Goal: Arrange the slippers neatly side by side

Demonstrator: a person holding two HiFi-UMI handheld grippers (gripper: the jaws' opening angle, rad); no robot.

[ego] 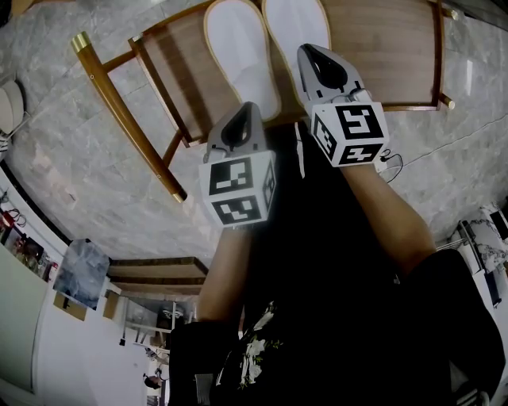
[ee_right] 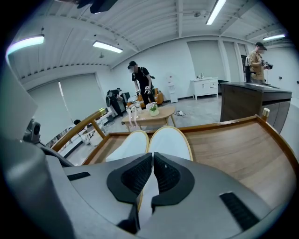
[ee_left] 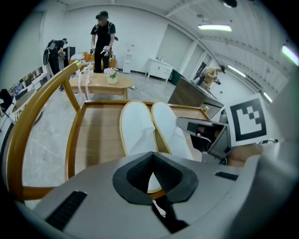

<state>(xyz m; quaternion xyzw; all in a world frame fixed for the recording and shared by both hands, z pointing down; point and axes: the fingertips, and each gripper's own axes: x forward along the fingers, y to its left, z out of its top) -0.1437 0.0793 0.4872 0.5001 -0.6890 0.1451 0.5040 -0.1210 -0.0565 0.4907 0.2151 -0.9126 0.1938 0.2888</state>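
Nearest, the left gripper (ego: pixel 244 111) is held above the near edge of the wooden board (ego: pixel 381 47), its jaws pressed together with nothing between them. Just beyond it, the right gripper (ego: pixel 311 54) is poised over the heel end of the right slipper (ego: pixel 290 20). Its jaws are drawn almost together, with only a thin slit through which white slipper is seen, and no grip on it can be confirmed. The left slipper (ego: pixel 238 47) is laid close beside its partner, both toes pointed away, so the pairing is judged nearly done. If a last correction is wanted, it is best made with closed tips pushed lightly against a heel, so that the heels are evened without the pair being skewed or parted. The grippers are then best lifted straight off, so that neither slipper is dragged. The right heel is hidden beneath the gripper, so its alignment cannot be checked. Farther off, a low table (ee_left: pixel 100 84) and people are seen.
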